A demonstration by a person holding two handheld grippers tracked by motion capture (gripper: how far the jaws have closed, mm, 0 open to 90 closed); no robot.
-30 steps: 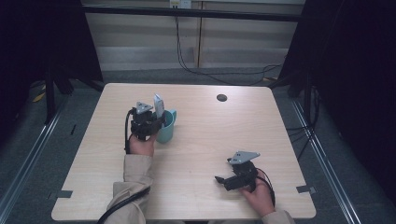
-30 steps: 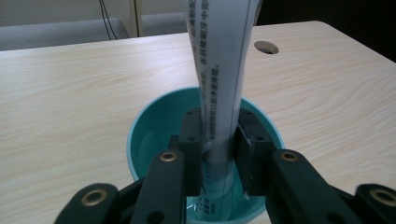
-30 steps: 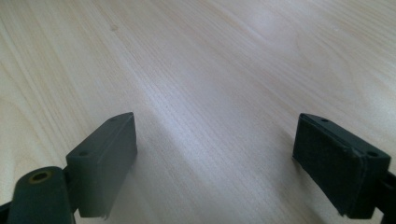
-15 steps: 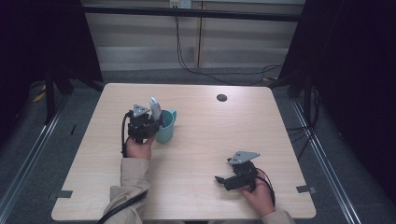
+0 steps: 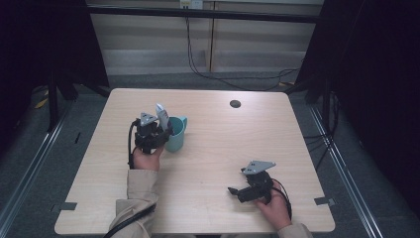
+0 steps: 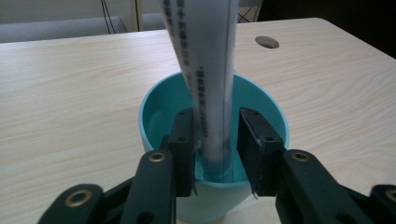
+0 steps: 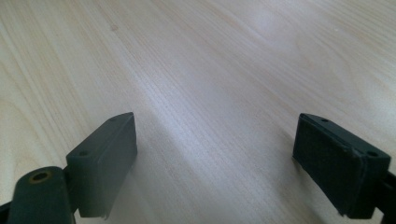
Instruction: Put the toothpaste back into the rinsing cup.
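- On the tabletop (image 5: 208,148), left of centre, we saw a teal cup (image 5: 175,133) standing upright, handle toward the far side.
- A white tube (image 6: 205,74) with dark print stood with its lower end inside the cup, its top leaning slightly left in the left gripper view.
- Left gripper (image 6: 215,140) sat at the cup's near rim, fingers (image 6: 184,144) on either side of the tube; we read the left one as touching it, with a thin gap at the right one, so a full clamp we cannot tell.
- Right gripper (image 7: 215,163) was well apart from the cup, near the tabletop's front right, low over bare wood.
- Its fingers (image 7: 105,158) were wide apart, nothing between them.
- We noted a dark round hole (image 5: 235,103) in the tabletop at the far side.
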